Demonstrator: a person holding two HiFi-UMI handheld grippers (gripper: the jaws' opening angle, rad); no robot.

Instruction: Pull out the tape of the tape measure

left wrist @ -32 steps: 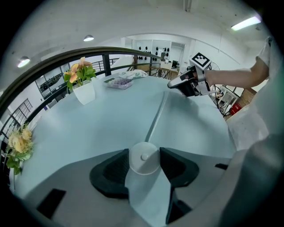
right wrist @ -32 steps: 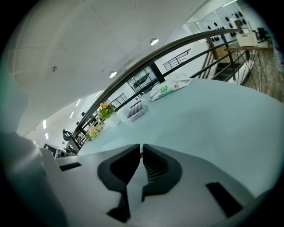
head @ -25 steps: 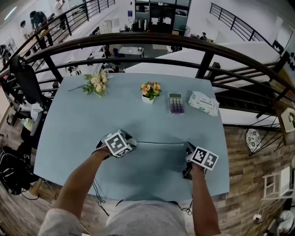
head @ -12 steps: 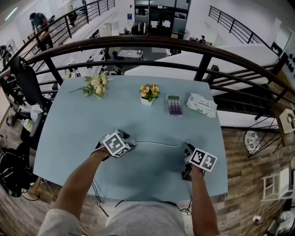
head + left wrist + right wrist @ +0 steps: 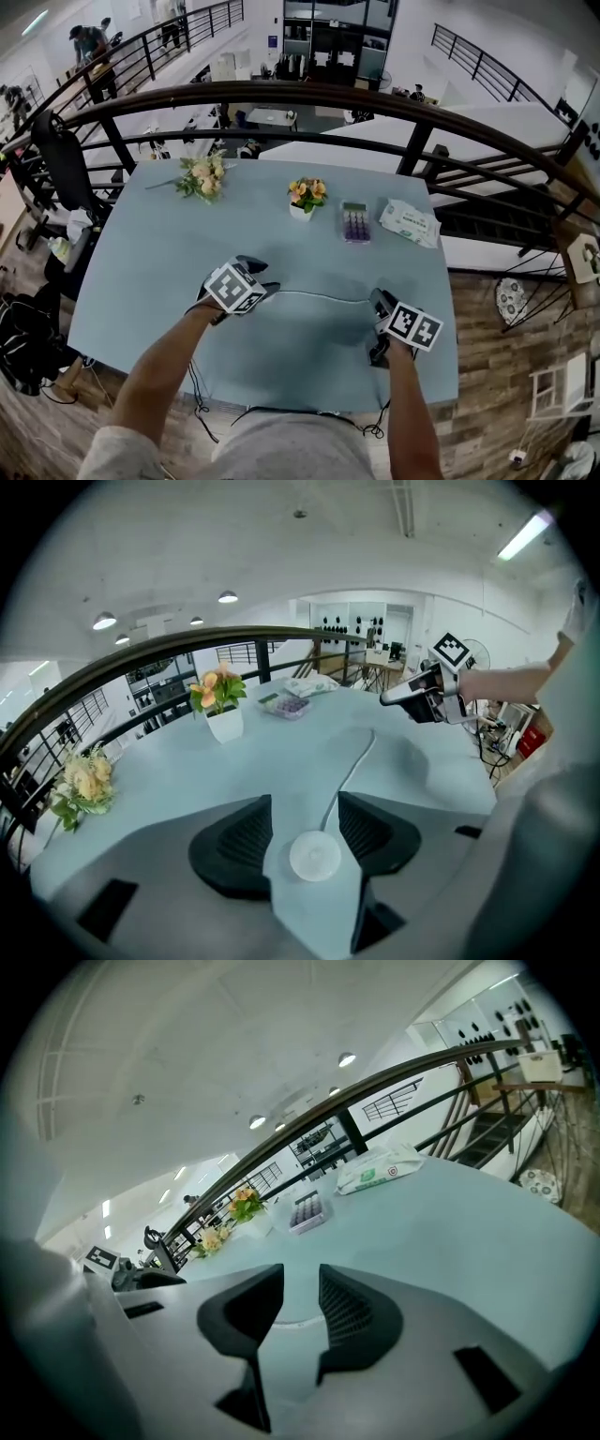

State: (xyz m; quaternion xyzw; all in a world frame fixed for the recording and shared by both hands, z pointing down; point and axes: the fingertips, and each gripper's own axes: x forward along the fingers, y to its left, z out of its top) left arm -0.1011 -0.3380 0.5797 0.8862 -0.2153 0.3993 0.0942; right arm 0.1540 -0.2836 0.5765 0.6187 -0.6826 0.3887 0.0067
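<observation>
The tape measure's small round white case (image 5: 315, 855) lies on the pale blue table (image 5: 150, 281). It shows between the jaws of my left gripper (image 5: 305, 803) (image 5: 267, 286), with a gap beside the left pad. Those jaws have just been closing a little. The thin white tape (image 5: 323, 297) (image 5: 356, 761) runs slack and curved across the table toward my right gripper (image 5: 379, 302) (image 5: 412, 694). The right gripper (image 5: 300, 1274) has just been opening, with nothing between its pads. The tape's end (image 5: 295, 1320) lies on the table past them.
Along the table's far side are a loose bouquet (image 5: 203, 176), a small white flower pot (image 5: 306, 195), a purple-keyed box (image 5: 354, 223) and a pack of wipes (image 5: 410, 223). A dark railing (image 5: 309, 94) runs behind the table. The near table edge is close to the person's body.
The tape, straight and taut between the grippers a second ago, now lies slack and curved. Both grippers have lifted a little, the left one more.
</observation>
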